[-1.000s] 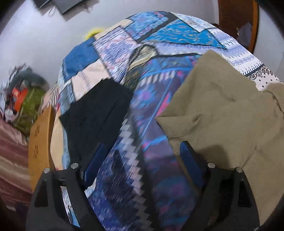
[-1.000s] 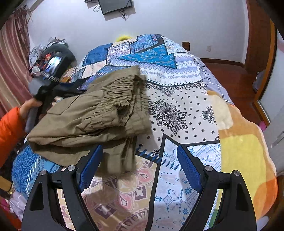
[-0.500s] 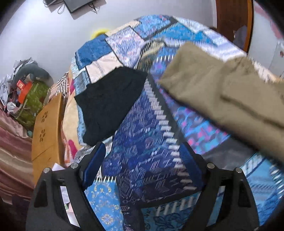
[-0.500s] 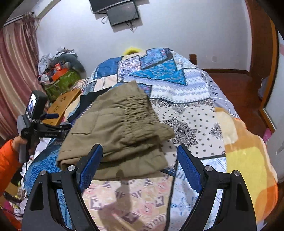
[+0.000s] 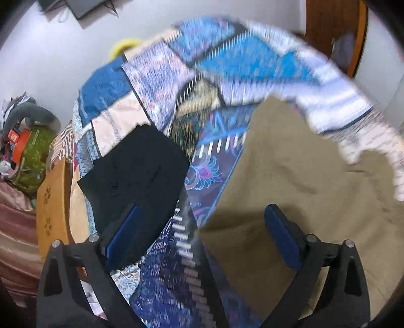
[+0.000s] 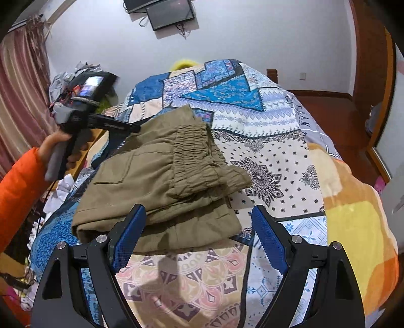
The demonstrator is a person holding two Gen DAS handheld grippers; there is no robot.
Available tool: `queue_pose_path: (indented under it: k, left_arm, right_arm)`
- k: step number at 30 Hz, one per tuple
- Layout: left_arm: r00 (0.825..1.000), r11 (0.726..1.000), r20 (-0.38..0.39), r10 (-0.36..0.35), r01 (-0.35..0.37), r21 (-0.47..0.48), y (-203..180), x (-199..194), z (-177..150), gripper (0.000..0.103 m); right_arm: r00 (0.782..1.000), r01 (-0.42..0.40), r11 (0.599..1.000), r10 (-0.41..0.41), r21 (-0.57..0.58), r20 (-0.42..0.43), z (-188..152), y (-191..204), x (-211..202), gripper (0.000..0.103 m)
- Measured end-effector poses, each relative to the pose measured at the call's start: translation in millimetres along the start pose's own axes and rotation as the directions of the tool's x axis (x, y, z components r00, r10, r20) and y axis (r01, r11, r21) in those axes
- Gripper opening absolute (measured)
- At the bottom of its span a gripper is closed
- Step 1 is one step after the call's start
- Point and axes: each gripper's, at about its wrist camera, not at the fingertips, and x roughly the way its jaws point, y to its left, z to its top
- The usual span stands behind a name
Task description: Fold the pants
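Folded olive pants lie in a stack on the patchwork bed cover, elastic waistband on top. My right gripper hovers open over the stack's near edge, with nothing pressed between its blue pads. A hand in an orange sleeve holds my left gripper at the stack's far left corner. In the blurred left wrist view, my left gripper has its jaws opening. The pants' edge lies below its right finger, and neither pad grips it.
A black garment lies flat on the bed, left of the pants. A wooden board and a clutter pile stand off the bed's left side. A screen hangs on the wall. Wooden floor and a door frame lie to the right.
My left gripper swung away to the left over the black garment, then back to the pants' edge, and its jaws widened. The right gripper has hardly moved.
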Motion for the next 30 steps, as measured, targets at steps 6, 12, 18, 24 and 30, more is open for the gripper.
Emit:
queue_pose_path:
  k: [6,12,18,24,30]
  left_arm:
    - [1.0,1.0,-0.006,0.006,-0.006,0.018,1,23,-20,0.103]
    - [0.999,0.999,-0.032,0.0,-0.002,-0.054,26,9,-57,0.103]
    - [0.999,0.998,-0.036,0.012,-0.014,-0.069,41,-22,-111,0.103]
    - [0.999,0.991,-0.02,-0.049,0.046,-0.122,52,-45,-162,0.103]
    - [0.999,0.98,-0.012,-0.033,0.03,-0.196,73,-48,-191,0.103]
  right_arm:
    - [1.0,0.018,1.0,-0.018,0.014,0.001,-1,-8,-2,0.084]
    - [1.0,0.016,1.0,-0.017,0.017,0.021,1,-9,-8,0.084]
    - [0.999,-0.006,1.0,0.006,0.008,0.054,3,-2,-15,0.084]
    - [0.999,-0.045,0.999,0.045,0.012,0.014,2,6,4,0.084]
    - [0.999,-0.049,0.999,0.049,0.003,-0.024,-3,7,21,0.082]
